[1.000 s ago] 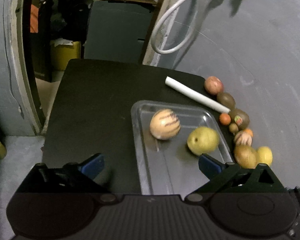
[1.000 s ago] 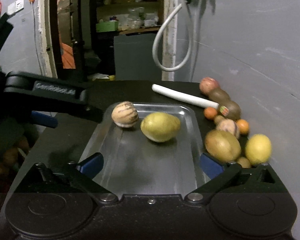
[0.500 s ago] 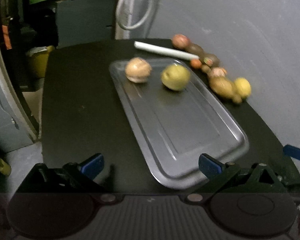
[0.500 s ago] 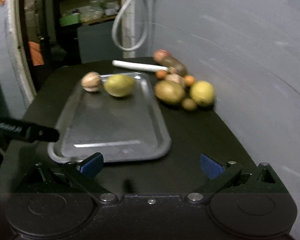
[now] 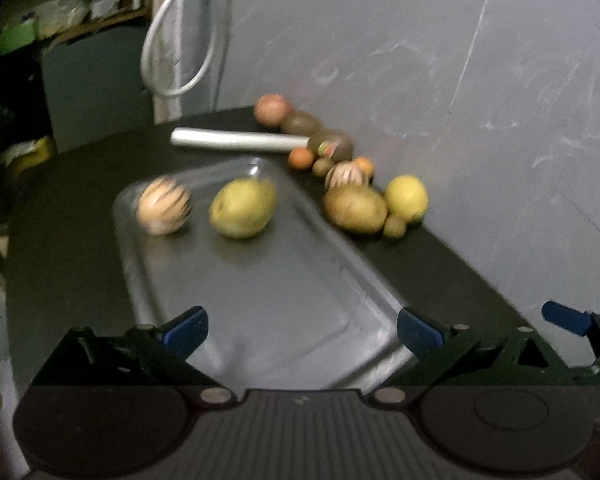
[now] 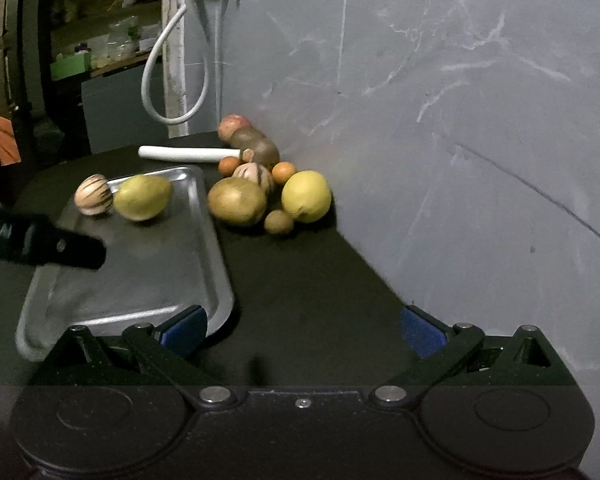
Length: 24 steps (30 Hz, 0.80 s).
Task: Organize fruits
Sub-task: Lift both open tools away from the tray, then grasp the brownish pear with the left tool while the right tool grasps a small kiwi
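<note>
A metal tray (image 5: 268,300) (image 6: 148,272) lies on a black table. At its far end sit a striped pale fruit (image 5: 163,205) (image 6: 93,199) and a yellow-green pear (image 5: 242,208) (image 6: 142,197). Right of the tray, along the wall, lies a pile of fruit: a brown pear (image 6: 237,201), a lemon (image 6: 306,196), a small kiwi (image 6: 278,221), oranges, a striped fruit and darker fruits behind. My left gripper (image 5: 300,326) is open and empty over the tray's near end. My right gripper (image 6: 302,326) is open and empty over bare table, near of the pile.
A white cylinder (image 6: 182,153) lies across the table's far side, touching the fruit pile. A grey wall (image 6: 460,120) bounds the table on the right. A white hose loop (image 6: 172,80) hangs behind. The left gripper's finger (image 6: 40,240) reaches over the tray.
Both grippers pulled back from the fruit toward the table's near side, and more of the tray and table came into view. The fruit stayed put. Both stay open.
</note>
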Available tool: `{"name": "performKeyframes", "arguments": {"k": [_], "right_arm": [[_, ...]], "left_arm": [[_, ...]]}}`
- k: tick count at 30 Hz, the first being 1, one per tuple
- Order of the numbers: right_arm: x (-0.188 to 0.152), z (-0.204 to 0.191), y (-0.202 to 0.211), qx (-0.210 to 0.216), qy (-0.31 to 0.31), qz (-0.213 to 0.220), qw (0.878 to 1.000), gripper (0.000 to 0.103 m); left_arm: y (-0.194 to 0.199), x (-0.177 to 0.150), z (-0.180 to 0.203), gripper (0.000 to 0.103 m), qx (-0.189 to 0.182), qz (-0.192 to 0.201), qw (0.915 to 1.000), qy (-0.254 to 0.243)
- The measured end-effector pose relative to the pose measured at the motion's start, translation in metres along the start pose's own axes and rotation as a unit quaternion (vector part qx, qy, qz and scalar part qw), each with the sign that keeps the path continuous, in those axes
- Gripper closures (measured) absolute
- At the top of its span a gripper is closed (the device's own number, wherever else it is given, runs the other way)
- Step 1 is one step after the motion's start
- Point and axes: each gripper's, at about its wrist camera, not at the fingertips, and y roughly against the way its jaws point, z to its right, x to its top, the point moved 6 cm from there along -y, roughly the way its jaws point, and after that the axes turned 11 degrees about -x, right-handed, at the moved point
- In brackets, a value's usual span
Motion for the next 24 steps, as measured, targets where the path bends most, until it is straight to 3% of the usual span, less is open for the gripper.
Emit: {"name": "performKeyframes", "arguments": {"k": [12,24], "right_arm": [[0.038,-0.008,-0.074,0.020,0.003,0.007,1.000,0.004],[0.049,-0.024,-0.124,0.040,0.007,-0.012,0.999,0.028]], "left_arm": [[-0.085,0.076,0.025,0.001,-0.021,-0.006,0.9975,-0.067],[-0.147,0.088,0.028,0.004,-0.031,-0.064,0.9880,-0.137]]}}
